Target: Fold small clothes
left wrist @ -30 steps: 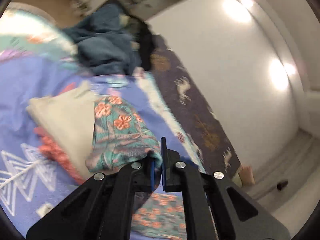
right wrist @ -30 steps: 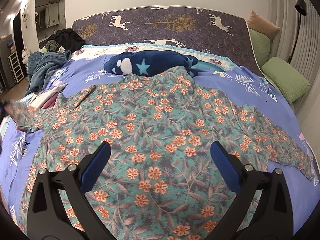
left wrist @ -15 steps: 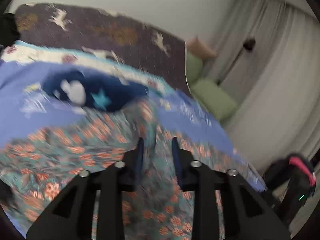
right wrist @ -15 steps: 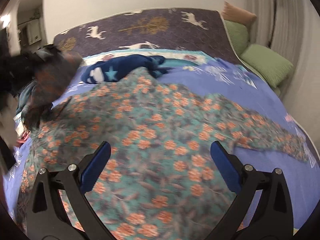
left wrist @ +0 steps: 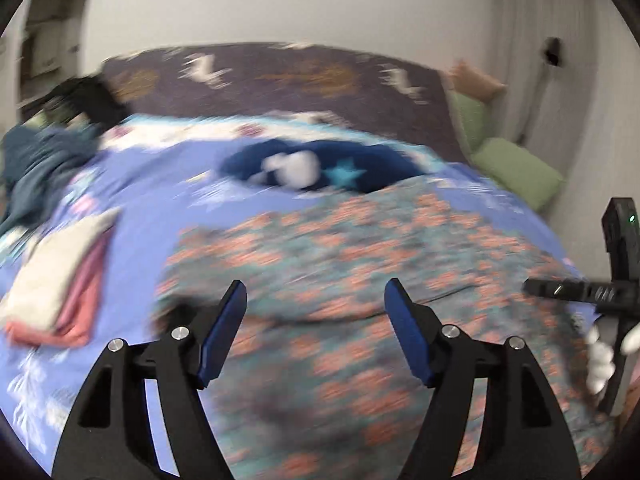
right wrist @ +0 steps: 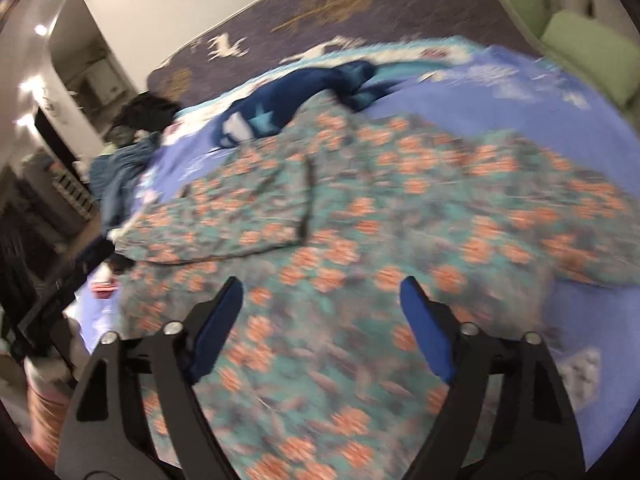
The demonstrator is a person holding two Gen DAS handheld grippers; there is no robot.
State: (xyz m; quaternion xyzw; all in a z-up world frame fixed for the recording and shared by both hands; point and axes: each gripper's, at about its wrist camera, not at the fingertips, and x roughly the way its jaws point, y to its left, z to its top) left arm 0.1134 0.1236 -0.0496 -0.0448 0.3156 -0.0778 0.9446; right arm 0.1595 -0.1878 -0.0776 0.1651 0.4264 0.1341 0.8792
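Left gripper [left wrist: 316, 300] and right gripper [right wrist: 322, 298] gape wide, empty, above the floral garment [right wrist: 360, 220].

The floral garment [left wrist: 360, 264] lies spread across the bedspread [left wrist: 160, 188], the folded stack [left wrist: 56, 280] to its left.

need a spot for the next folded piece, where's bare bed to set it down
Bare blue bedsheet lies between the folded stack, the navy star garment and the floral garment. The middle is covered by the floral garment; the teal clothes pile crowds the left edge.
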